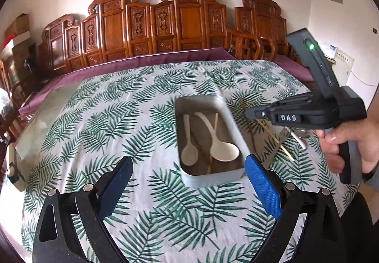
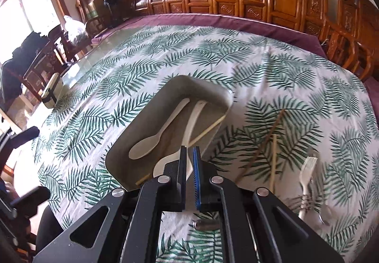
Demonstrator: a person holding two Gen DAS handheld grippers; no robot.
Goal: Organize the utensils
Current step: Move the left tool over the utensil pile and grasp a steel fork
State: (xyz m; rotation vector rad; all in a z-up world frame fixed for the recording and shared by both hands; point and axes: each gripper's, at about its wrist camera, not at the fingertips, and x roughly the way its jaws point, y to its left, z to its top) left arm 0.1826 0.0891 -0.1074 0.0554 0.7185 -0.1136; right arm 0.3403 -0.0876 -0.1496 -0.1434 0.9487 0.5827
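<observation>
Daylight fills both views, strongest from the window [image 2: 21, 9], which blows out white far left of the right gripper's fingers [image 2: 182, 168]. Fisheye bends the edges; the corners go black. The forks [image 2: 308, 175] right of those fingers smear with motion blur. Shadows are soft.

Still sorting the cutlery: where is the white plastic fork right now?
In the right wrist view the white plastic fork lies on the leaf-print cloth at lower right, outside the tray, beside loose chopsticks.
</observation>
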